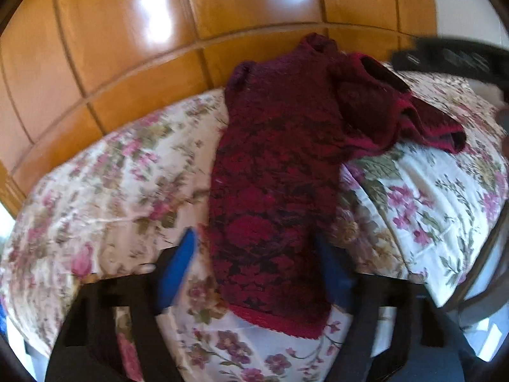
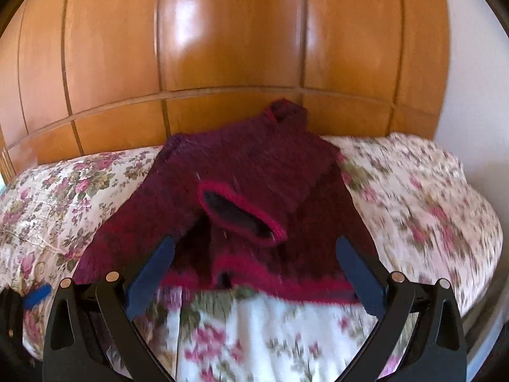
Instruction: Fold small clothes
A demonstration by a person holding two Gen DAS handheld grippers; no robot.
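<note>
**Sleeve end between the left jaws, grip not yet sure**

The dark red knitted sweater with a black floral pattern (image 1: pixel 273 191) lies on the cream quilted bedspread printed with pink flowers (image 1: pixel 105 191), its collar toward the glossy orange-brown wooden headboard (image 1: pixel 127 47).

The left gripper (image 1: pixel 254 273) has its blue pads either side of a long strip of the knit, partly open; blur hides whether the pads press the cloth. The right gripper (image 2: pixel 254 273) stands wide open over the hem, holding nothing.

Risks, as I judge them: the left jaws may catch only an edge — a loose knit would slip out when lifted. They may also pinch the bedspread beneath and drag it along. A lift by one hand alone would likely skew the fold.

The left wrist view shows the strip running lengthwise and bunched cloth at right. The right wrist view alone shows the red-rimmed cuff opening (image 2: pixel 241 213) lying across the body — and the hem's bright red band.
</note>
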